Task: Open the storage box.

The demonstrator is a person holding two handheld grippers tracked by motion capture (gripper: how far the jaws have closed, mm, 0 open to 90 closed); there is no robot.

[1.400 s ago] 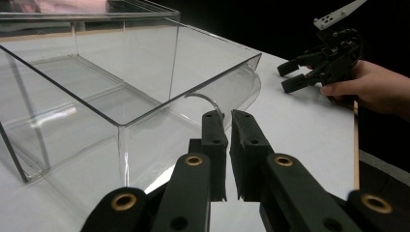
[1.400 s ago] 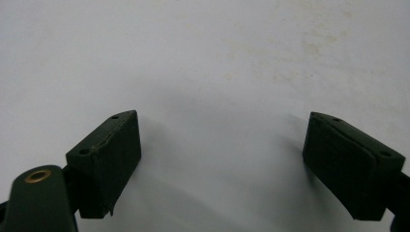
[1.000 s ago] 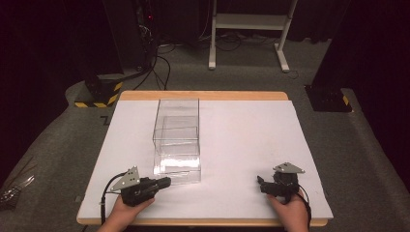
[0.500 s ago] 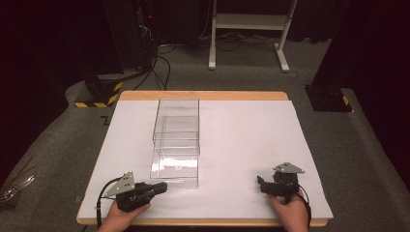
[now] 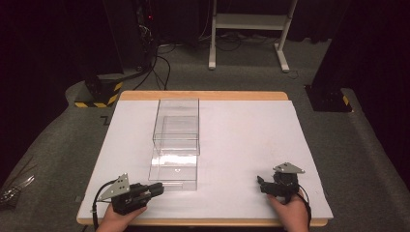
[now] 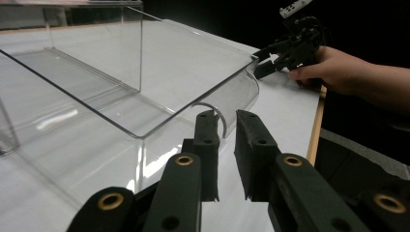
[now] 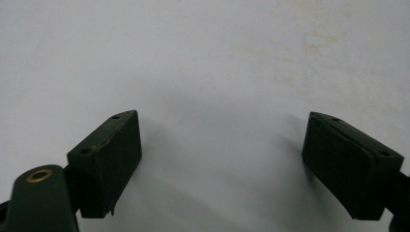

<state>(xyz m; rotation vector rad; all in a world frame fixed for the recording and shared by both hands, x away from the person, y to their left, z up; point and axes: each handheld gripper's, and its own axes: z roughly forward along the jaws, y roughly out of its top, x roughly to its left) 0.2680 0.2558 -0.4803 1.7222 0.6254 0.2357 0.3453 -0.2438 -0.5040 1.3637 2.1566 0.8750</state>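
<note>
Just ahead of the left hand-held gripper, whose narrowly parted jaws had just been opening on nothing, the clear box was seen stretching lengthwise away across the table.

No text, label, brand or number can be read; the floor mark beside the tabletop is unclear.

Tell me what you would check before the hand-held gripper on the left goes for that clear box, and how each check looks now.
1. Left hand-held gripper jaws parted: ok, they have just been opening, a narrow gap, nothing between them.
2. Aimed at the clear box: ok, its near end lies just ahead.
3. Touching the box: not ok, still apart.
4. Right hand-held gripper free: ok, open over bare table.
5. Gap wide enough for the box wall: cannot tell.
</note>
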